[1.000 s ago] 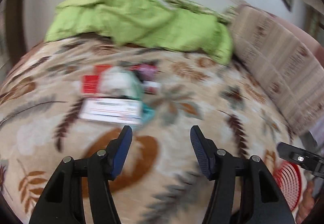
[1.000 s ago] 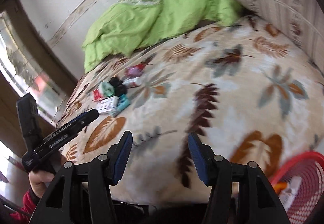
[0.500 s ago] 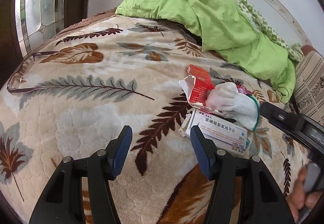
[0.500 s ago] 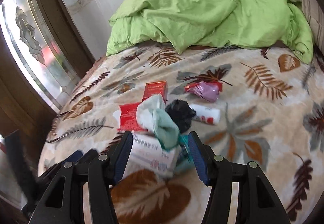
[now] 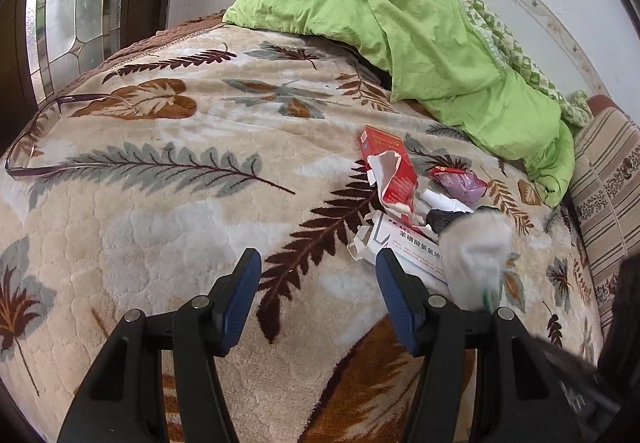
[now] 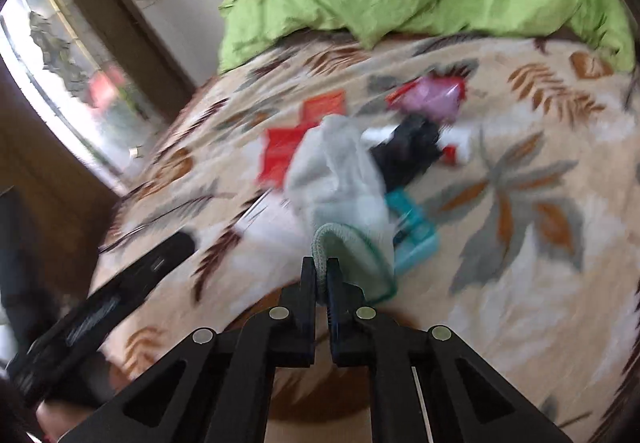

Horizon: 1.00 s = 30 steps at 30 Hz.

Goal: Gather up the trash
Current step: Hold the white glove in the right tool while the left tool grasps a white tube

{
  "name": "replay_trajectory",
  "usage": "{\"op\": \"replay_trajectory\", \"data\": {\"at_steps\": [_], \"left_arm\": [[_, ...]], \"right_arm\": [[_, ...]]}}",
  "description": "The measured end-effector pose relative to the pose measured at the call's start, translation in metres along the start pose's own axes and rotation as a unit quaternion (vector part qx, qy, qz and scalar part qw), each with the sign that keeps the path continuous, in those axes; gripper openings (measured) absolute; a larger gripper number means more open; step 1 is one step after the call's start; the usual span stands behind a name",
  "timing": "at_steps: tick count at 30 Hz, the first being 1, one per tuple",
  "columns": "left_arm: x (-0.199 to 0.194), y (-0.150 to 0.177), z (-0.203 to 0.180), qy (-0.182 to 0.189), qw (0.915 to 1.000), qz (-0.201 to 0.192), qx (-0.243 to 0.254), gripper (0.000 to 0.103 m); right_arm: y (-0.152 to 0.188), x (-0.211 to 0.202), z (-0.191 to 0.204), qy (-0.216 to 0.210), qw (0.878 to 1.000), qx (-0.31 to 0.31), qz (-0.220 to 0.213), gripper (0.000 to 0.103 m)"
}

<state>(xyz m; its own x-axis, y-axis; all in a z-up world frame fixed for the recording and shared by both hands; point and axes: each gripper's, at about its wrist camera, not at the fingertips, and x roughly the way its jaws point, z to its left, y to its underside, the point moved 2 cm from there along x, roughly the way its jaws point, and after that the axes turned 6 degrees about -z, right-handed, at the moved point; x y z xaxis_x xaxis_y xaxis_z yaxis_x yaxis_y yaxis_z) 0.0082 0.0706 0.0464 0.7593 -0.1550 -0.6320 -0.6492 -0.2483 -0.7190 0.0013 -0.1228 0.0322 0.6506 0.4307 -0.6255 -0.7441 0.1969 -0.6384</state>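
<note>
In the left wrist view, a stained-glass window [image 5: 72,3] fills the upper left of the frame, and a thin pair of spectacles [image 5: 52,131] lies on the leaf-patterned blanket [image 5: 160,211] at the left edge. The left gripper [image 5: 318,299] rises from the bottom centre, its blue-padded jaws standing apart with only blanket between them. Right of centre lies the heap of trash: a torn red carton [image 5: 390,171], a white medicine box [image 5: 408,247] with printed characters just beside the right-hand jaw, a pink-and-red wrapper [image 5: 460,183] and a small black bundle [image 5: 444,221]. A blurred white glove [image 5: 476,255] hangs over the white box at centre right. A green duvet [image 5: 420,27] is bunched across the upper right.

In the right wrist view, which is blurred, the left gripper's dark body [image 6: 120,291] slants across the lower left. At bottom centre the right gripper [image 6: 320,283] has its jaws closed on the green-edged cuff of the white glove [image 6: 336,179]; the glove's body stretches up over the pile. To its right lie the black bundle [image 6: 412,151], a teal packet [image 6: 416,235] and the pink wrapper [image 6: 432,99].
</note>
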Motion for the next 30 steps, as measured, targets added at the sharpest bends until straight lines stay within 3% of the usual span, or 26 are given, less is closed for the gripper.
{"op": "replay_trajectory", "data": {"at_steps": [2,5,10,15,20,22,24,30], "left_arm": [[0.000,0.000,0.002,0.000,1.0000,0.000,-0.006,0.059],[0.005,0.003,-0.003,0.018,0.9997,0.013,-0.007,0.059],[0.022,0.014,-0.023,0.065,0.9964,0.053,-0.012,0.063],[0.050,0.021,-0.033,0.092,0.9894,0.090,-0.068,0.064],[0.068,0.015,-0.036,0.108,0.9829,0.086,-0.122,0.064],[0.075,0.015,-0.037,0.112,0.9804,0.087,-0.137,0.060],[0.079,0.014,-0.039,0.118,0.9798,0.092,-0.133,0.036],[0.065,0.009,-0.037,0.137,0.9786,0.074,-0.135,0.023]], "right_arm": [[0.011,-0.019,0.006,-0.035,0.999,0.010,-0.006,0.005],[0.016,-0.051,0.007,-0.042,0.998,0.009,-0.039,0.005],[0.028,-0.094,-0.016,-0.008,0.996,0.025,-0.088,0.005],[0.031,-0.102,-0.045,0.013,0.994,0.059,-0.092,0.005],[0.034,-0.109,-0.060,0.014,0.993,0.069,-0.094,0.005],[0.034,-0.108,-0.061,0.014,0.993,0.069,-0.093,0.005],[0.033,-0.108,-0.062,0.013,0.993,0.069,-0.094,0.005],[0.031,-0.105,-0.063,0.012,0.992,0.073,-0.097,0.005]]}}
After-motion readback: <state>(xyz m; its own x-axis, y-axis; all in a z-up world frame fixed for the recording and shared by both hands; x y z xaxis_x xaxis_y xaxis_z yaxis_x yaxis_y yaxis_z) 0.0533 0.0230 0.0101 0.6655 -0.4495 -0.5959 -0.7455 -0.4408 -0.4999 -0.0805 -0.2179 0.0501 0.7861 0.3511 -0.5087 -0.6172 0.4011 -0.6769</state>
